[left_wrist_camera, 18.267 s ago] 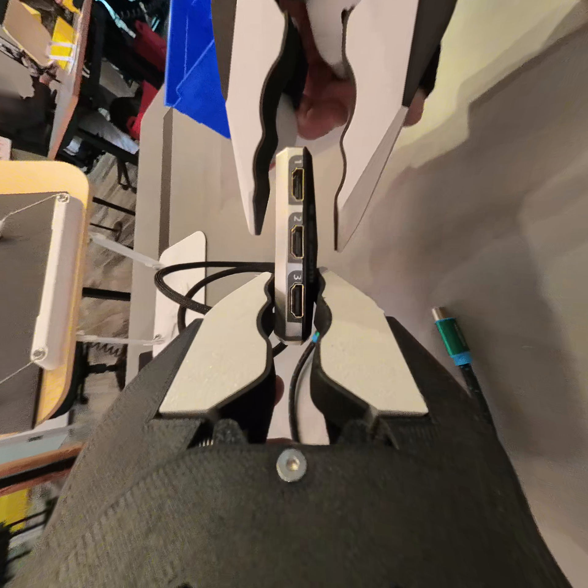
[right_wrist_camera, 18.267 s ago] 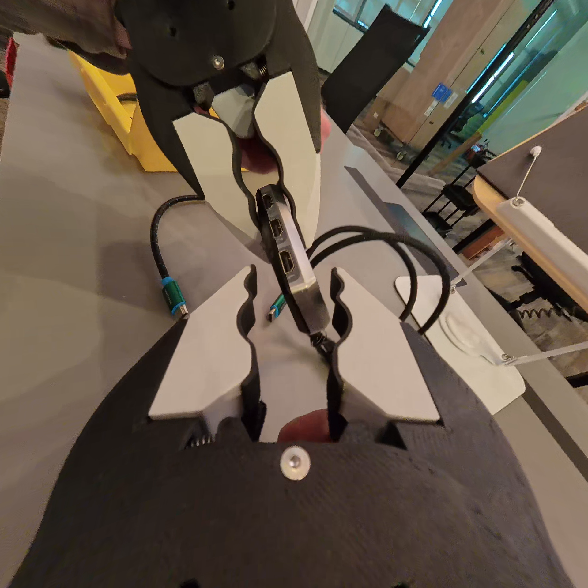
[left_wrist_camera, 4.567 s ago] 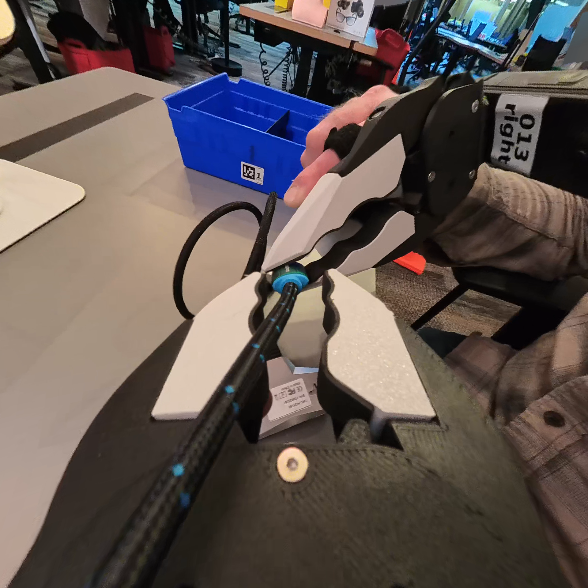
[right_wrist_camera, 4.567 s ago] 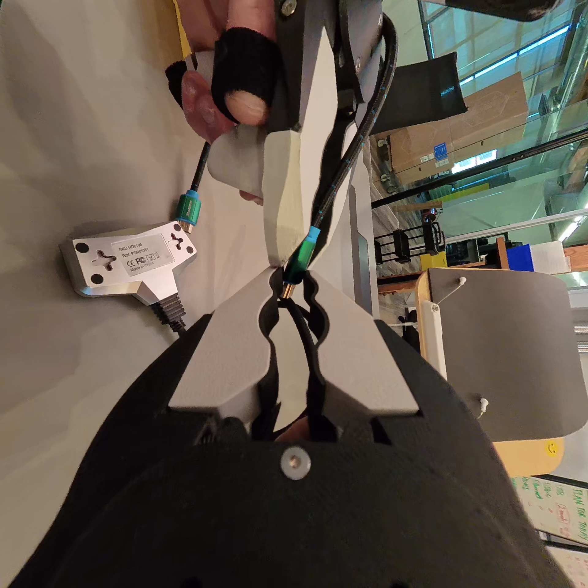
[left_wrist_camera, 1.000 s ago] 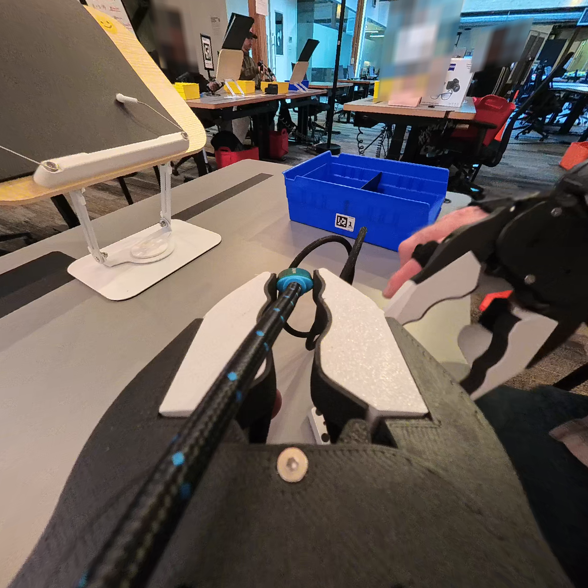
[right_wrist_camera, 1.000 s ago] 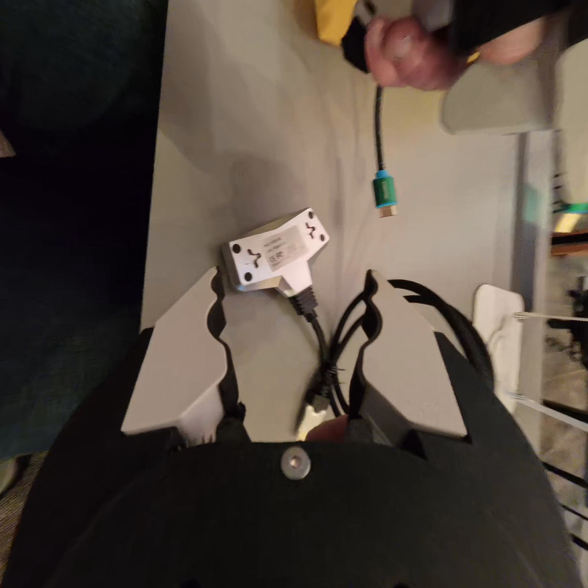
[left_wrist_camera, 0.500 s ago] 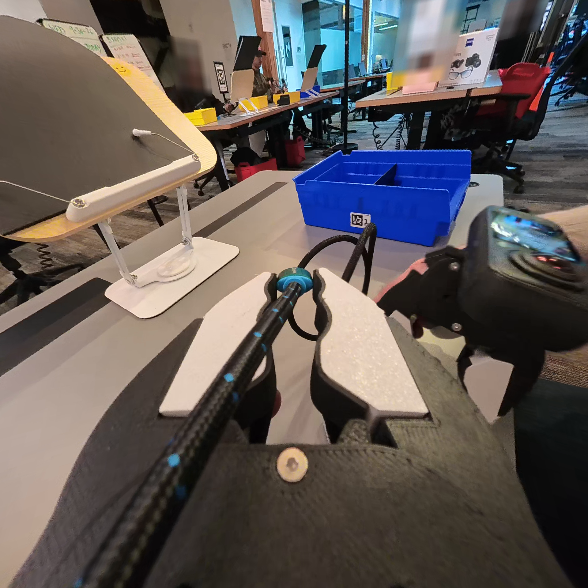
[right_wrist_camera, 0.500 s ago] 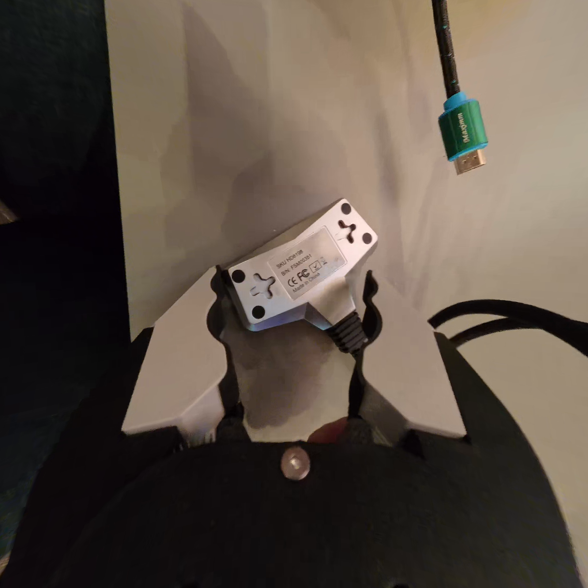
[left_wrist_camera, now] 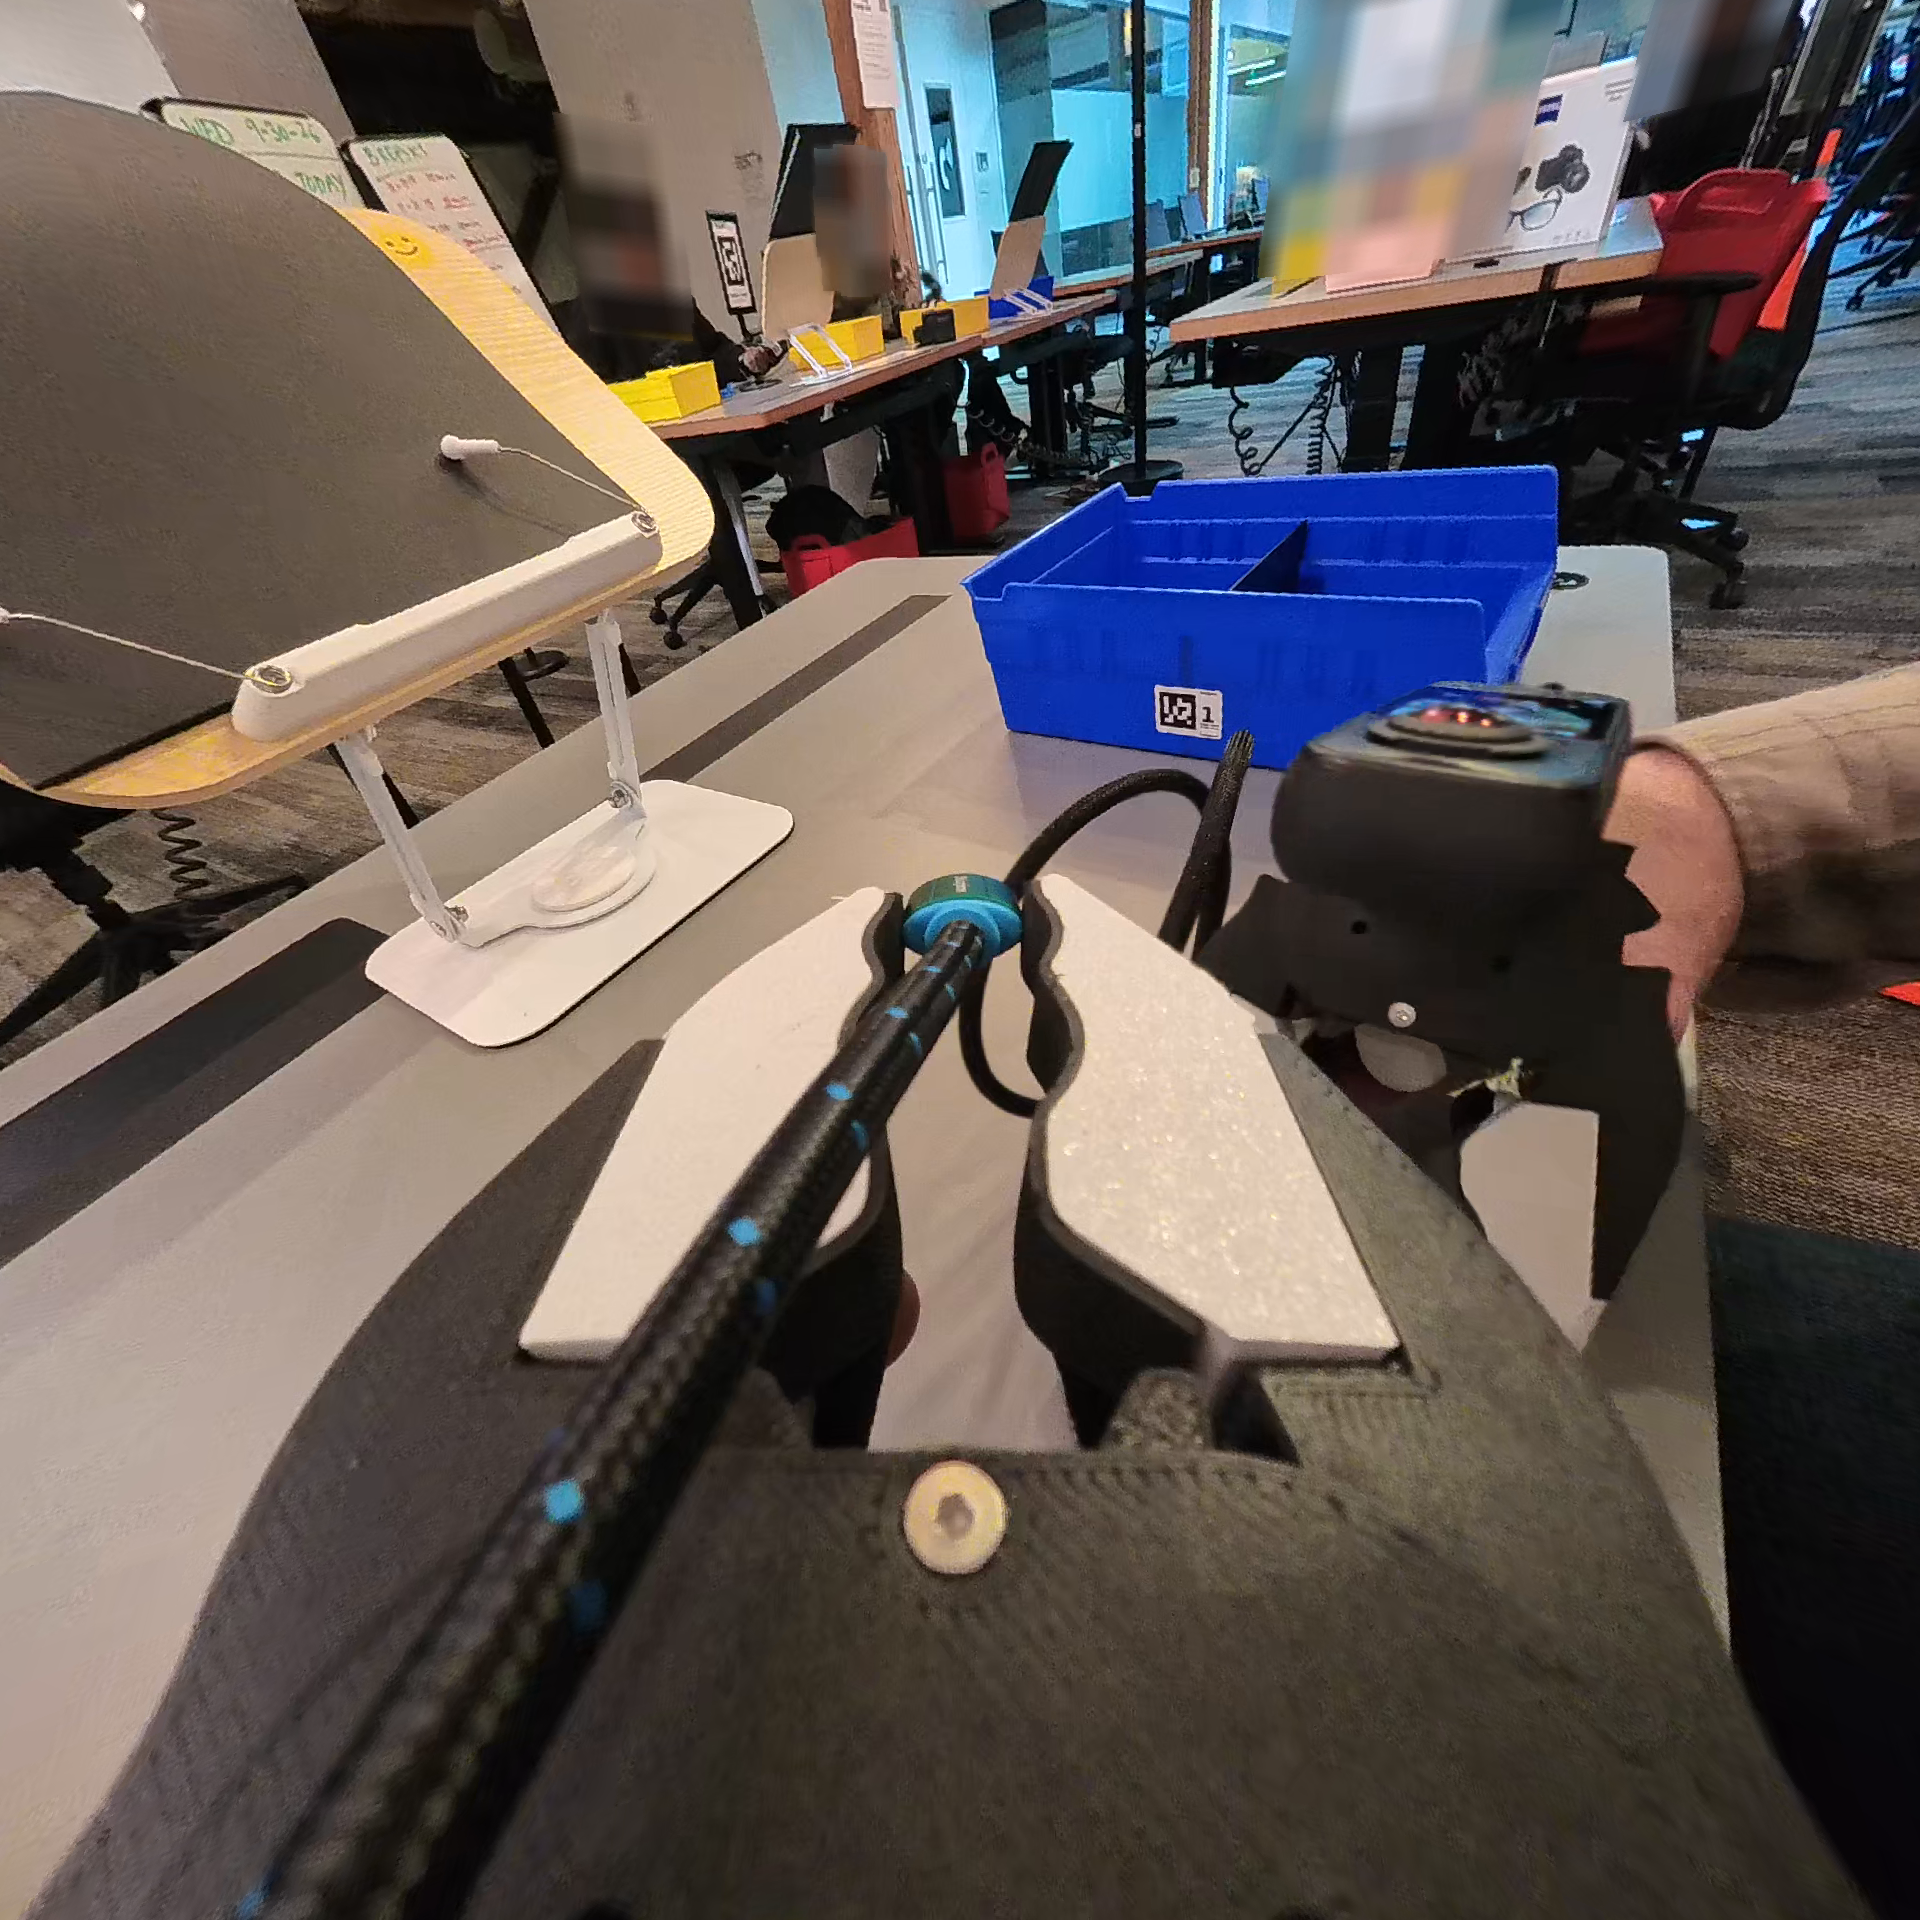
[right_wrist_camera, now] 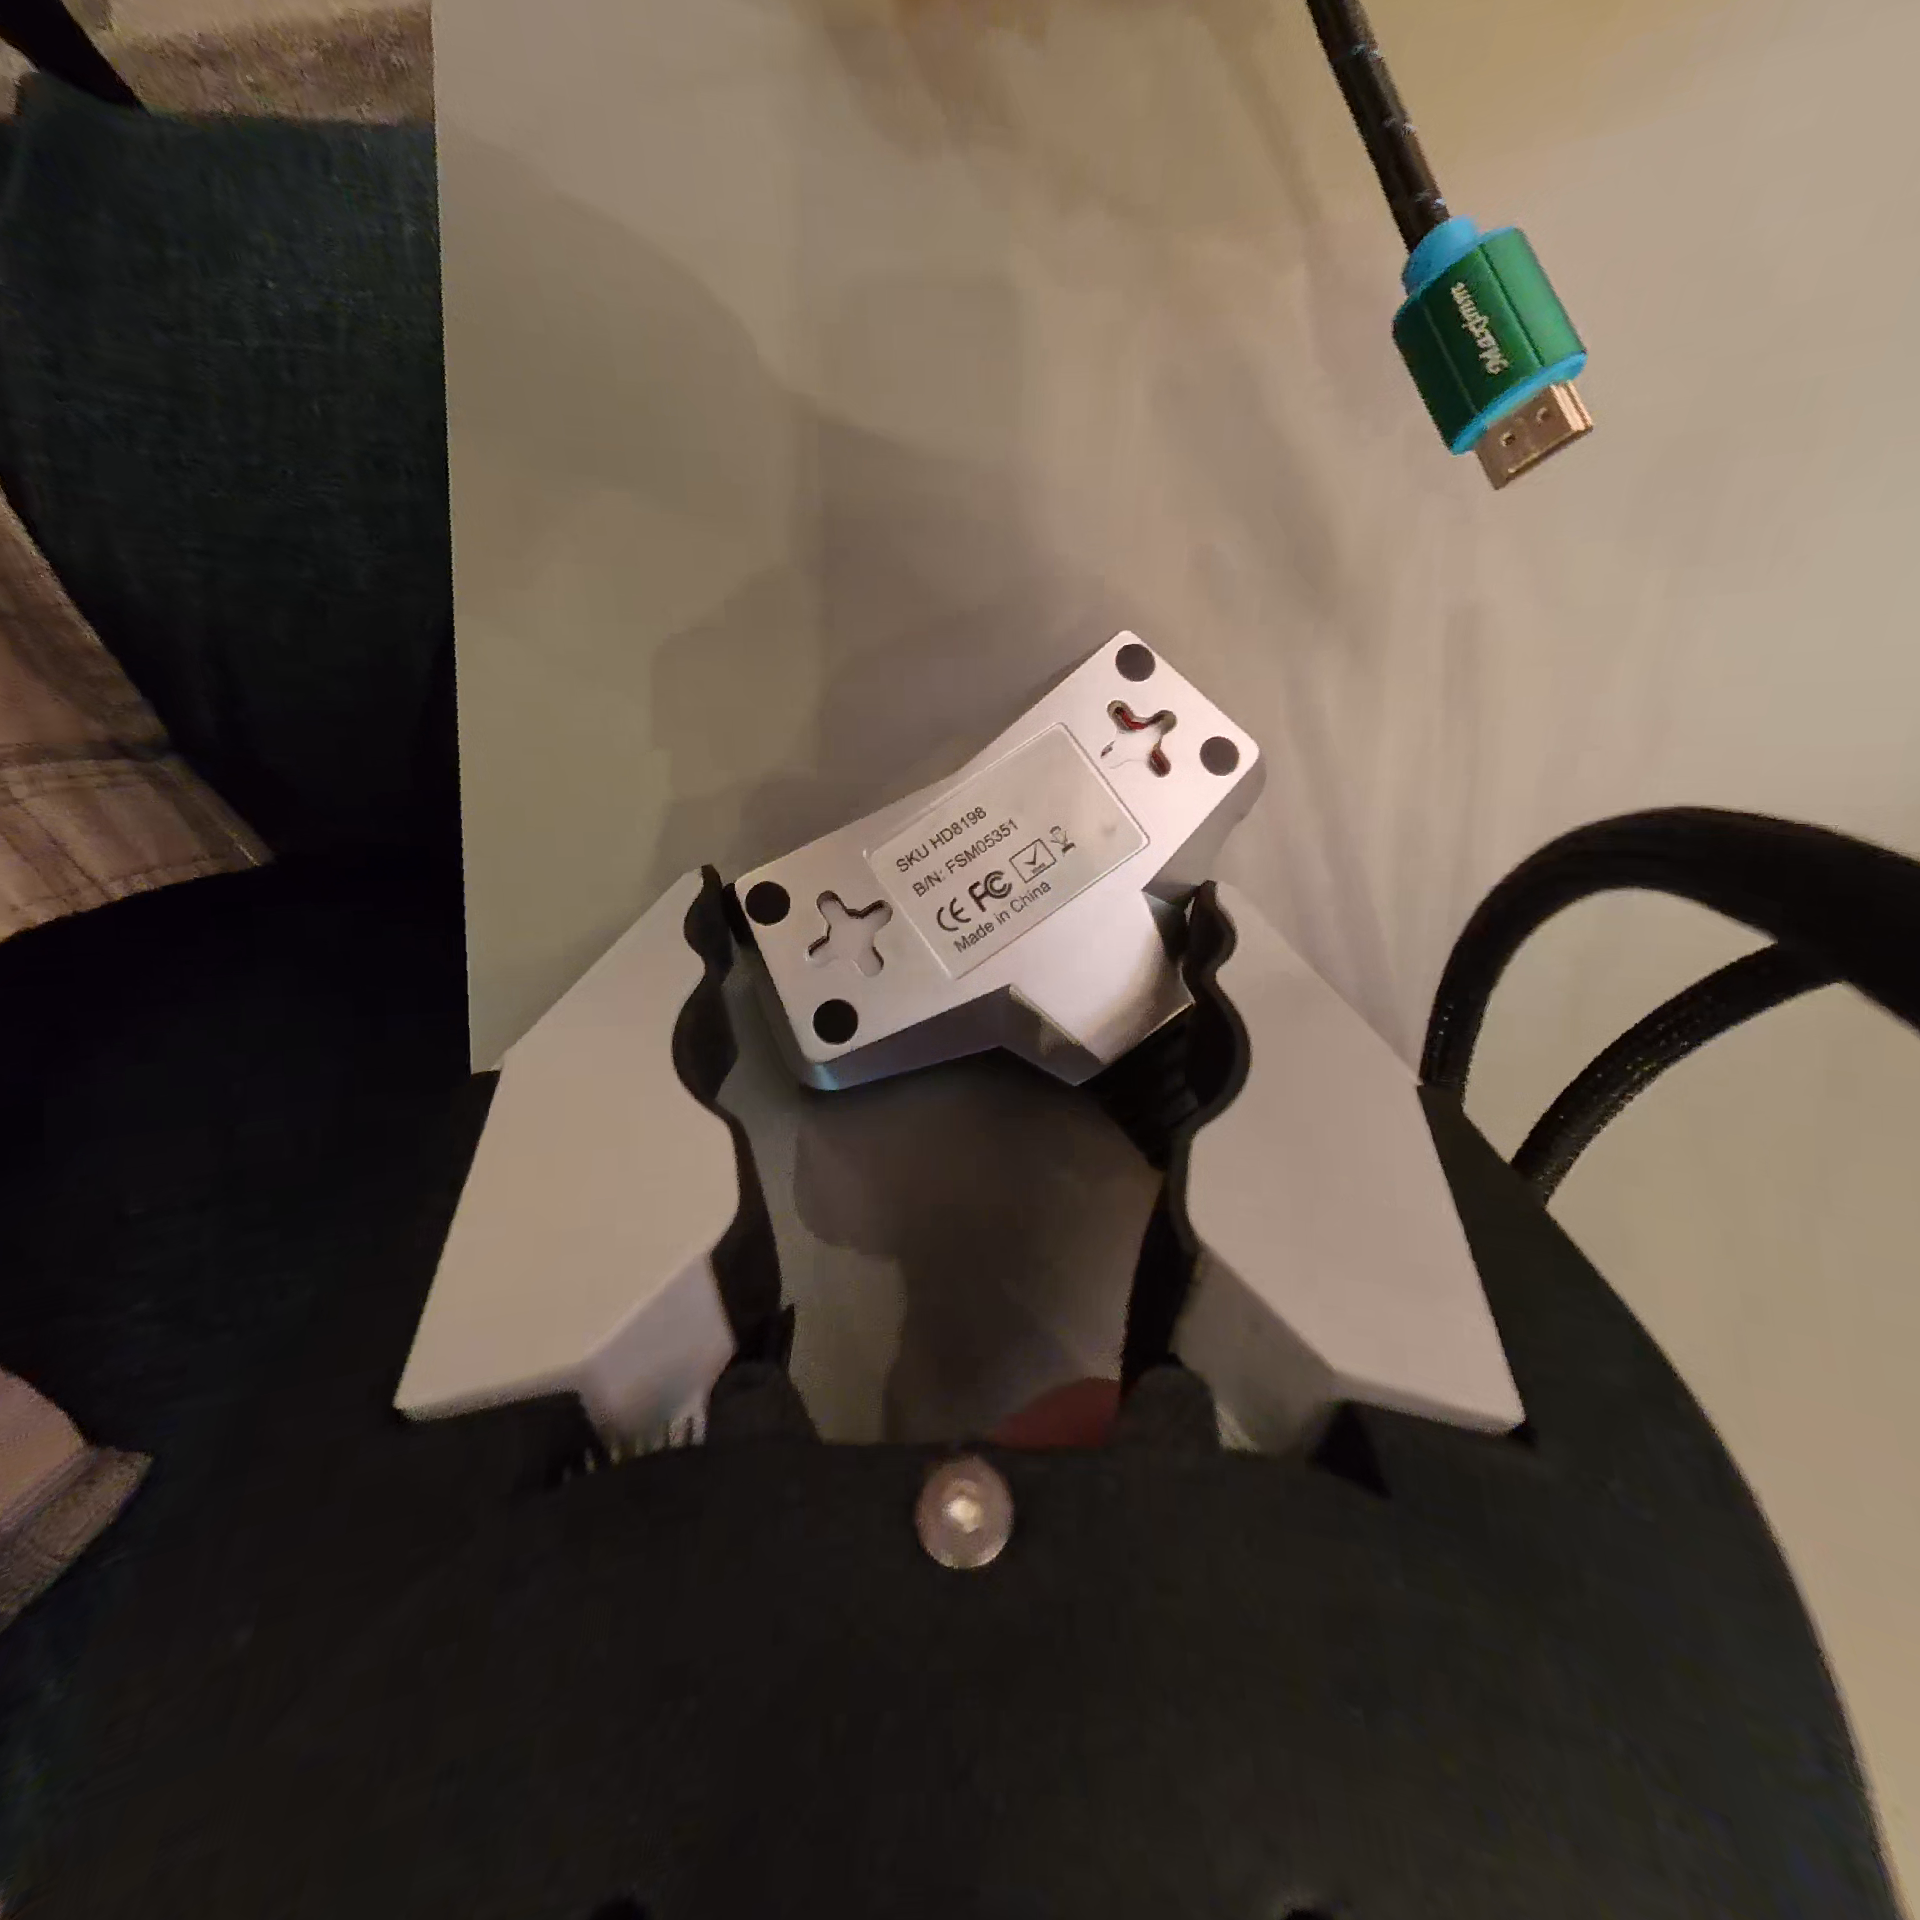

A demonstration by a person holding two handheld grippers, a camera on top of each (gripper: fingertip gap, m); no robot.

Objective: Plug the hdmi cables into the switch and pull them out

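Note:
My left gripper is shut on the green and blue plug of a black braided HDMI cable, which runs back over the gripper. In the right wrist view that plug hangs tip down above the table, up and to the right of the switch. The silver HDMI switch lies label side up near the table's edge. My right gripper is open, with one finger on each side of the switch's near end, at or very near its sides. The right gripper also shows in the left wrist view.
A blue bin stands at the back of the grey table. A tilted board stands on a white-based stand at the left. Black cable loops lie right of the switch. The table edge runs just left of it. Left tips to right tips: about 15 cm.
My right gripper has moved forward so the switch now lies between its fingers, and its gap has not narrowed. The held plug has come closer to the switch.

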